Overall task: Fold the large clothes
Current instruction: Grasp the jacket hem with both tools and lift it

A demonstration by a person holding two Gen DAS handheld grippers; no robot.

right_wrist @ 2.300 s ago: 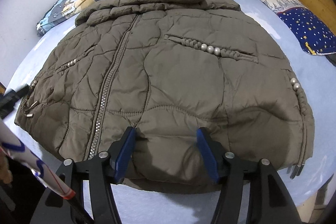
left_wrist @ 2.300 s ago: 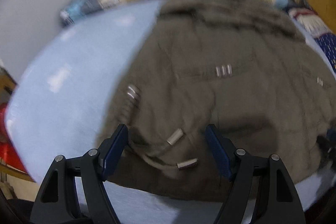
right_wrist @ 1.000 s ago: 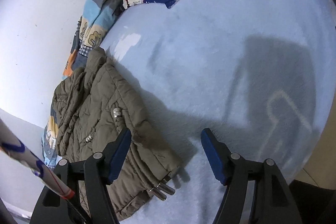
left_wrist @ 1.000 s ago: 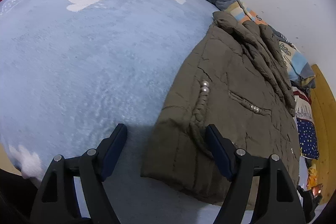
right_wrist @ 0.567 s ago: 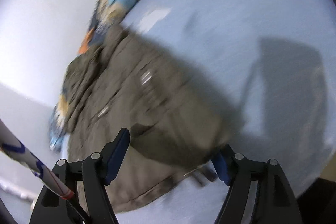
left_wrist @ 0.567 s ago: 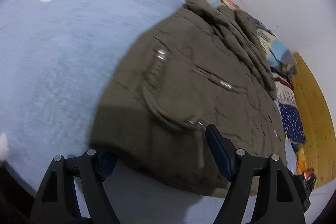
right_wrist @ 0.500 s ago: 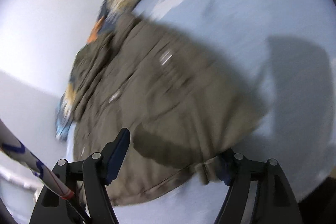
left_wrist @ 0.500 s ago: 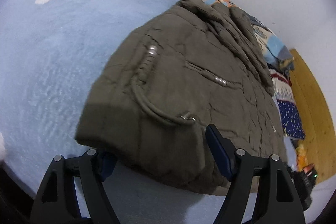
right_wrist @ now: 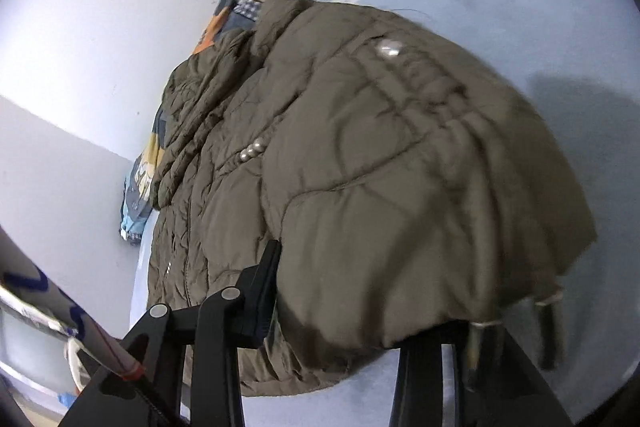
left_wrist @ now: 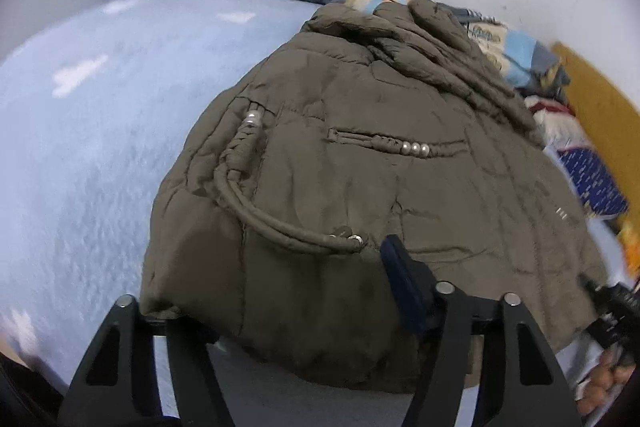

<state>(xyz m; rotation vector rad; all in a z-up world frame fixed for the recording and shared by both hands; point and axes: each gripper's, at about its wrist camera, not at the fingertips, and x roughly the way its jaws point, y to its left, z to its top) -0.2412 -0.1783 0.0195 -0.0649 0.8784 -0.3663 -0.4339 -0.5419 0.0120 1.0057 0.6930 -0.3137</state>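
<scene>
Your left tongs [left_wrist: 292, 291] spread around the jacket [left_wrist: 360, 187] hem, right tongs [right_wrist: 360, 315] likewise, neither clenched, bed [left_wrist: 100, 147] beneath.

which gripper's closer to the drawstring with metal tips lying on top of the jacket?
Left gripper: the drawstring lies just beyond its fingers. Right gripper works the jacket's opposite corner.

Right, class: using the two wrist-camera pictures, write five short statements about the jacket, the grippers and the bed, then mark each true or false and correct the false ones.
1. The jacket is olive-brown and quilted. True.
2. It lies on a red sheet. False: the bed cover is light blue.
3. The left gripper has jacket fabric between its fingers. True.
4. The right gripper hovers far from the jacket. False: the hem lies across its fingers.
5. Pearl-like beads decorate the pocket. True.
</scene>
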